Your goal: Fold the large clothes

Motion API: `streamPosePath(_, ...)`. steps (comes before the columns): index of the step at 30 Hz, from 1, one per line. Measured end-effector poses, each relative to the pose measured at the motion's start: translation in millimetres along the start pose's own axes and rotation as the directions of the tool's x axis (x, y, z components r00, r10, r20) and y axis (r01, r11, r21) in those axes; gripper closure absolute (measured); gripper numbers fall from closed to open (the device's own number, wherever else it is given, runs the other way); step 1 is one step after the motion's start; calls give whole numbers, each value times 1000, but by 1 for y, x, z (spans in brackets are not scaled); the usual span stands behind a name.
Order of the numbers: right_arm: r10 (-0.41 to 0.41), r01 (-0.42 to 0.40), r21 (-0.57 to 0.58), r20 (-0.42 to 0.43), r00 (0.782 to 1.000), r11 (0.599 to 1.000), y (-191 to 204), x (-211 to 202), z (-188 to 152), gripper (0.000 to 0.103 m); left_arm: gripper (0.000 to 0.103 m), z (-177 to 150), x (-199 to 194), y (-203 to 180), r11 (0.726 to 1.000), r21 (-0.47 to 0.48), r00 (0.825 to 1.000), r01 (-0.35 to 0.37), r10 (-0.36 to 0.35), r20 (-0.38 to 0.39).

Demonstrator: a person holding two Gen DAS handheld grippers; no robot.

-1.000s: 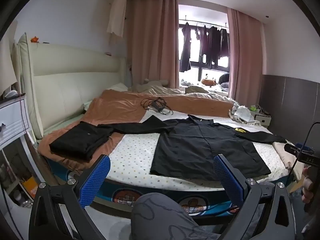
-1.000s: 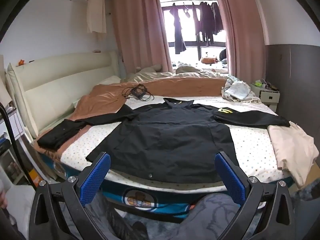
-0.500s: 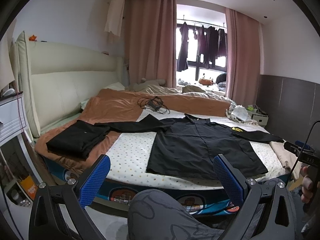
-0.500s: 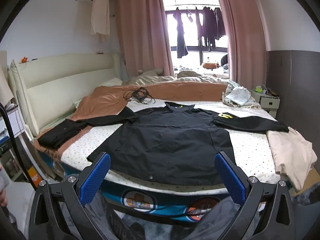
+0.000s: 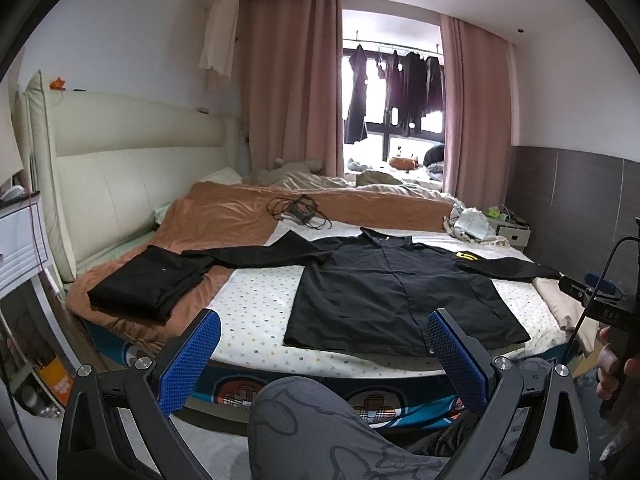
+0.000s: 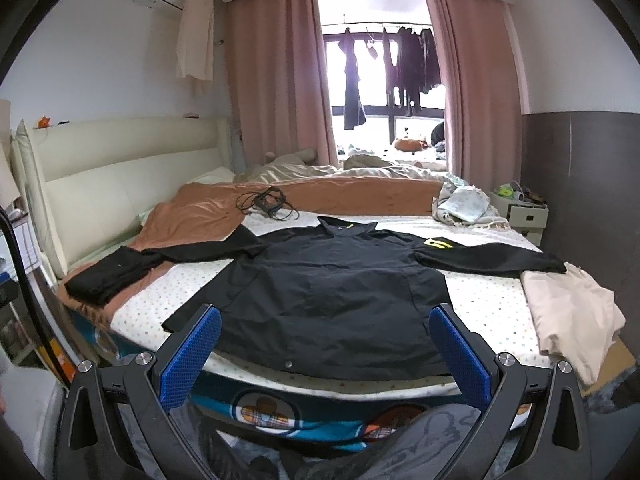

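A large black long-sleeved shirt (image 5: 392, 292) (image 6: 332, 292) lies spread flat on the dotted sheet, collar toward the window and both sleeves stretched out sideways. A yellow patch (image 6: 436, 243) marks its right shoulder. My left gripper (image 5: 324, 344) hangs open in front of the bed's near edge, short of the shirt's hem, with nothing between its blue pads (image 5: 192, 356). My right gripper (image 6: 328, 340) is also open and empty, just before the hem. The right tool (image 5: 612, 308) shows at the right edge of the left wrist view, held in a hand.
A folded black garment (image 5: 148, 284) (image 6: 108, 276) rests on the brown blanket (image 5: 224, 220) at the left. A cream garment (image 6: 568, 312) lies at the bed's right edge. A black cable bundle (image 6: 264, 202) sits beyond the collar. A knee in grey trousers (image 5: 320, 428) is below.
Both wrist views have tilted slightly, so the bed sits a little lower and farther in frame. The shirt has not moved and both grippers stay open.
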State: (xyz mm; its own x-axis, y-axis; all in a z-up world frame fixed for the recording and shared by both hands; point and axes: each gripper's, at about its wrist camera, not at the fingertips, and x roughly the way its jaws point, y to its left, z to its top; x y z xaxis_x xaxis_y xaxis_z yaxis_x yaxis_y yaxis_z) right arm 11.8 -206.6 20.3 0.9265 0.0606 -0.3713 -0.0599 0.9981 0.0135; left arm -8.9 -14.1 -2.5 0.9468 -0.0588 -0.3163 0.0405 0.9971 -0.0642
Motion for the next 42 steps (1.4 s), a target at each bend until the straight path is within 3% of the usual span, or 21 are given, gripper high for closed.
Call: streamPosePath(42, 82, -80, 71, -33, 996, 994, -6, 6, -5, 0, 0, -2, -8, 6, 1000, 2, 1000, -18, 18, -4)
